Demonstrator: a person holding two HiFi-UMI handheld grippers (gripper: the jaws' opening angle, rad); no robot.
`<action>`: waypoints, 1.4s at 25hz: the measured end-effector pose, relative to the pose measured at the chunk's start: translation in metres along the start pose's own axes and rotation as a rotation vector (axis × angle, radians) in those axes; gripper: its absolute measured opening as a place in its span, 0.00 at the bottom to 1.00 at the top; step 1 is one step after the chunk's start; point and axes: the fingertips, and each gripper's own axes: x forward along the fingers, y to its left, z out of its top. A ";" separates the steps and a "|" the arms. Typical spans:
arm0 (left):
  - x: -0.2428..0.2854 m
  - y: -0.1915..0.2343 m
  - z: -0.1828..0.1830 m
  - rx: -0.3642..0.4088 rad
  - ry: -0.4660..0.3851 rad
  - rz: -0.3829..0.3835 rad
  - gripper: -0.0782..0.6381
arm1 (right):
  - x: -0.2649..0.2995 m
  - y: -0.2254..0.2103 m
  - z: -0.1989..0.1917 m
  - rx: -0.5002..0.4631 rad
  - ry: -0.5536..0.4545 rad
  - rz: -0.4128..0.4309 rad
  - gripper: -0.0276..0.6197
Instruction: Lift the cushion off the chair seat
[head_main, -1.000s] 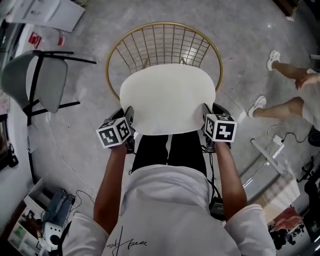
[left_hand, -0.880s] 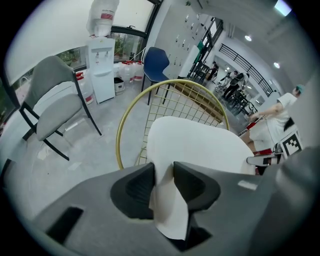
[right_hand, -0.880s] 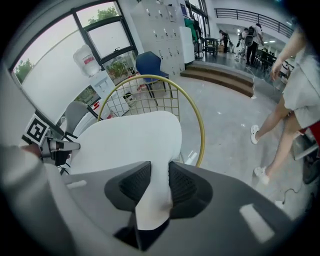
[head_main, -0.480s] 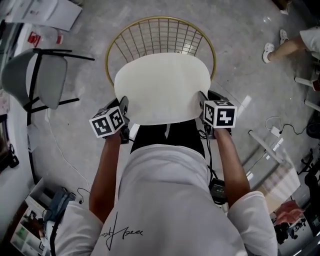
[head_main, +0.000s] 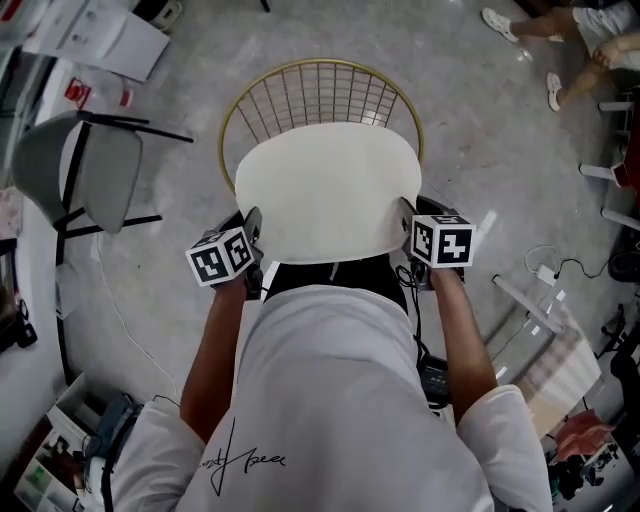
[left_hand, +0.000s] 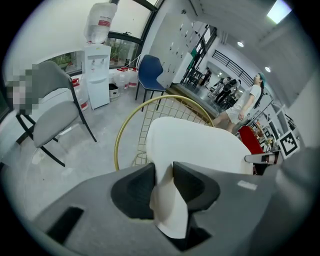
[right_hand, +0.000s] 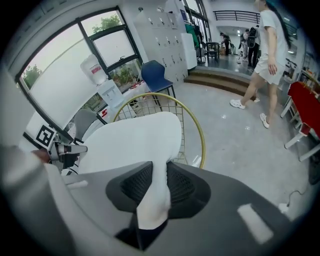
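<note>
Cream cushion (head_main: 328, 190), centre frame: smooth, rounded outline w/ straighter front edge, held over chair (head_main: 320, 63), which has a gold wire-grid back and round rim. L gripper (left_hand: 164, 186) clamps its left edge, soft rim pinched thin btwn dark jaws. R gripper (right_hand: 159, 182) clamps right edge, ribbed jaws just closing a bit tighter. Script on white T-shirt (head_main: 330, 400), lower centre, unreadable.
</note>
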 end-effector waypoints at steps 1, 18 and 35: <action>0.000 -0.003 0.001 0.003 -0.003 -0.003 0.27 | -0.002 -0.002 0.000 0.003 -0.005 0.000 0.19; -0.034 -0.008 0.026 0.035 -0.077 -0.069 0.26 | -0.036 0.021 0.008 0.031 -0.088 0.038 0.17; -0.050 -0.004 0.028 0.058 -0.104 -0.093 0.26 | -0.050 0.038 0.004 0.023 -0.123 0.037 0.15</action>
